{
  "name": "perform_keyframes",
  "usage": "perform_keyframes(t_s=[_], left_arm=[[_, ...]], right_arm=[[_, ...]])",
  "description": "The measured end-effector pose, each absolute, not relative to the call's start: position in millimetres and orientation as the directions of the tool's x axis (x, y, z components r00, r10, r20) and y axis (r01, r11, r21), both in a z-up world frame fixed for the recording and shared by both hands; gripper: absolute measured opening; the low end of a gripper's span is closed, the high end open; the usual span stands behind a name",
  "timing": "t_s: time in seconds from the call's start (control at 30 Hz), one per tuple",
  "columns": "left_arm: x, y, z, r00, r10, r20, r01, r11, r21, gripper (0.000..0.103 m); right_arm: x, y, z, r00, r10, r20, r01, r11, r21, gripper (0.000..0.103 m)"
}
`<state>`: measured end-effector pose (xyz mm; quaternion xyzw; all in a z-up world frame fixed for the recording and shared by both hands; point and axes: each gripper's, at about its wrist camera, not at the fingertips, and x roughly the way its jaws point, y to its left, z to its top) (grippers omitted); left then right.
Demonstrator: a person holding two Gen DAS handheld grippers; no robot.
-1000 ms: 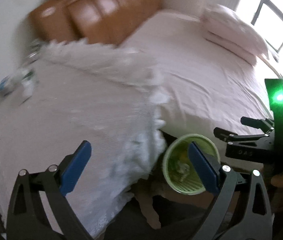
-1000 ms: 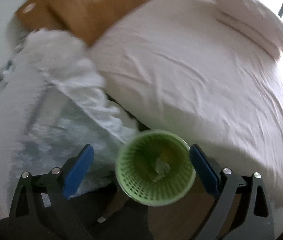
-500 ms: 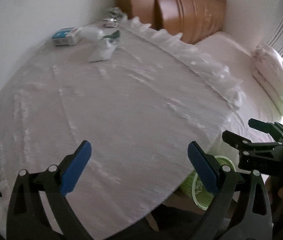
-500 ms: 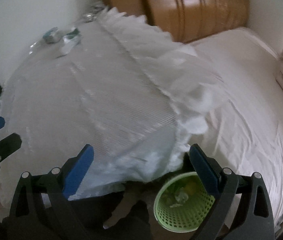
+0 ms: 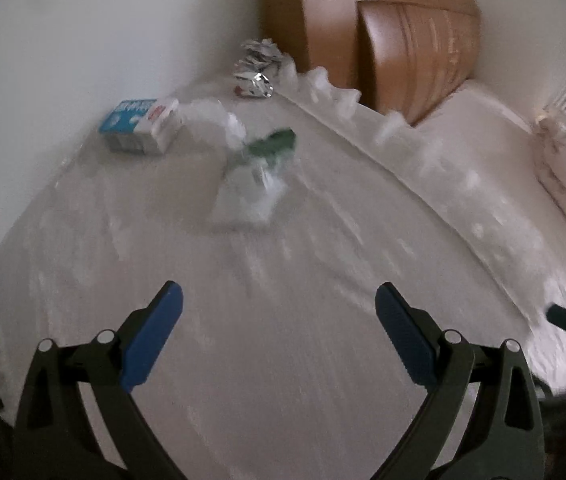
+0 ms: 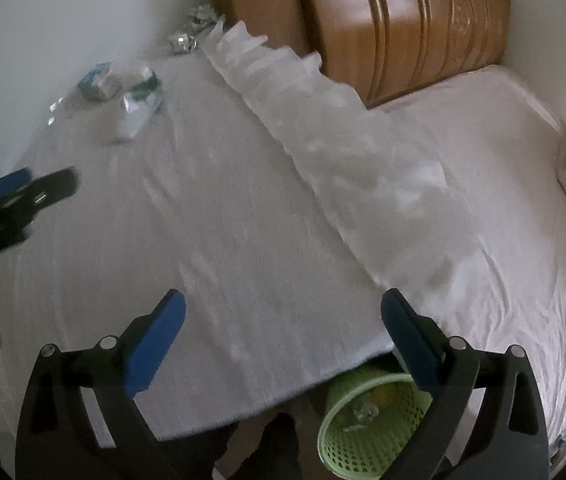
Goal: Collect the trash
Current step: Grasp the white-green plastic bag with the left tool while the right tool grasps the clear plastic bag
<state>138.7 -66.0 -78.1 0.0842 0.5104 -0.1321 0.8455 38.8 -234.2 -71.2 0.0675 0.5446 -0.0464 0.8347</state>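
Blue pads on both black claws, left claw (image 5: 279, 332) and right claw (image 6: 283, 336). White lacy cloth (image 5: 283, 320) over the worktop. On it, a blue-and-white carton (image 5: 141, 124), a green-and-white wrapper (image 5: 259, 172) and silver crumpled foil (image 5: 257, 68). Lime green mesh bin (image 6: 367, 420), brown wooden headboard (image 6: 399, 24), pale pink bed sheet (image 6: 503, 200).

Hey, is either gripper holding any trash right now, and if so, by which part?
Nothing is held. The left gripper and right gripper both have open, empty jaws above the white lace tablecloth.
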Motion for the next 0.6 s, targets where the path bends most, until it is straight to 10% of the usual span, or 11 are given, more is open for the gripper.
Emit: perform_keyframes(t_s=[0.3,0.43,0.6], left_arm=[[220,-82,-120,0.427,-0.057,-0.902,0.281,0.957,0.073,0.09],[228,-79,-129,0.399,-0.086,-0.913,0.28,0.959,0.032,0.057],[228,-67,-130,0.401,-0.107,-0.91,0.262,0.965,0.002,0.051]], right_arm=[[94,-222,-66,0.418,0.015,-0.908,0.138,0.987,0.08,0.098],[111,-216,-67,0.416,0.027,-0.909,0.123,0.989,0.086,0.098],[126,-204,-66,0.416,0.046,-0.908,0.093,0.991,0.092,0.098]])
